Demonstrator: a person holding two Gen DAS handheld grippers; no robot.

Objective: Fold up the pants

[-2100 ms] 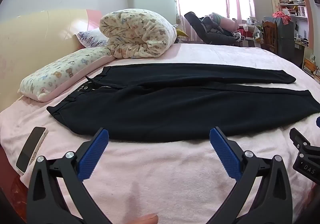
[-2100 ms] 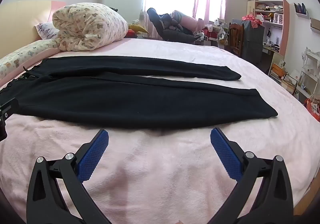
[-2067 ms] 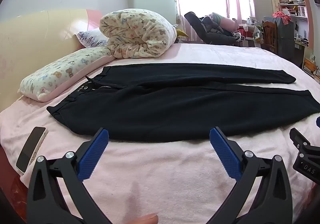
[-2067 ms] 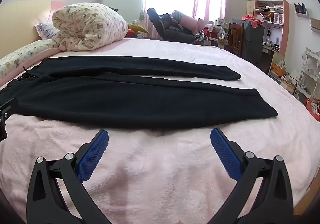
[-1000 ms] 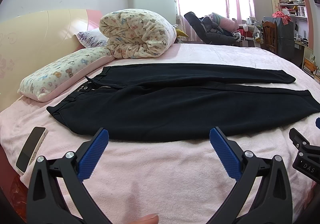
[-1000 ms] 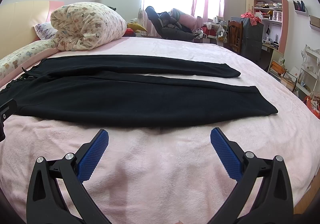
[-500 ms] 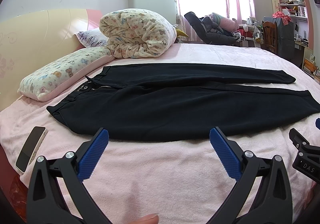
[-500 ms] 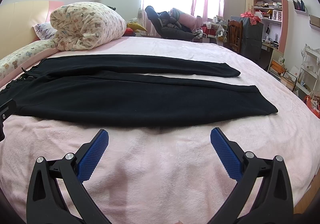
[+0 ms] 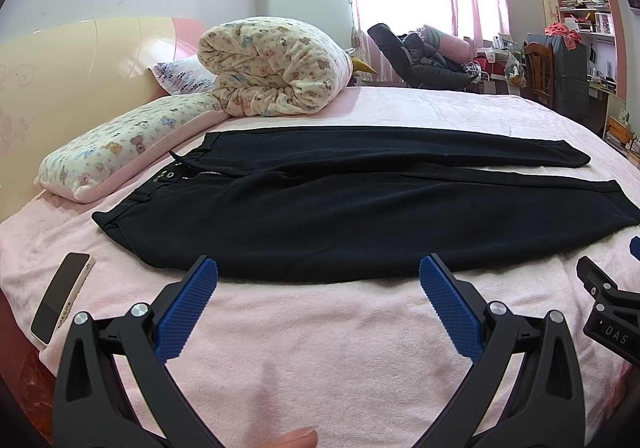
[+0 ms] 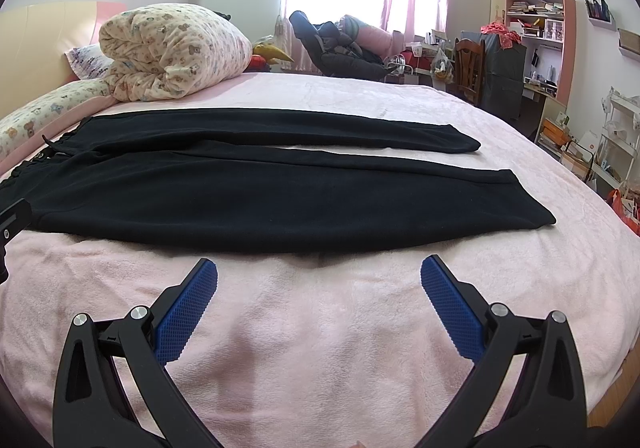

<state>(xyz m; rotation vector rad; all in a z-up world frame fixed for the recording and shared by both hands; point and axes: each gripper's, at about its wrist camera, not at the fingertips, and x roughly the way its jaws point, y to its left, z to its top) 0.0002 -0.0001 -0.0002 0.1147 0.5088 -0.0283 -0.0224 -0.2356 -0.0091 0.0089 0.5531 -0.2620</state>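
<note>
Black pants (image 9: 360,207) lie flat and spread out on the pink bed, waistband to the left, both legs running right; they also show in the right wrist view (image 10: 260,187). My left gripper (image 9: 318,280) is open and empty, just short of the pants' near edge by the hip. My right gripper (image 10: 319,280) is open and empty, just short of the near leg's lower edge. Part of the right gripper shows at the right edge of the left wrist view (image 9: 608,312).
A phone (image 9: 60,302) lies on the bed's left corner. A rolled quilt (image 9: 276,67) and a long pillow (image 9: 120,151) sit at the headboard. The bed's right edge (image 10: 592,328) drops toward shelves, a chair and clutter.
Both grippers have stayed nearly still. The right wrist view has shifted very slightly. The pants have not moved.
</note>
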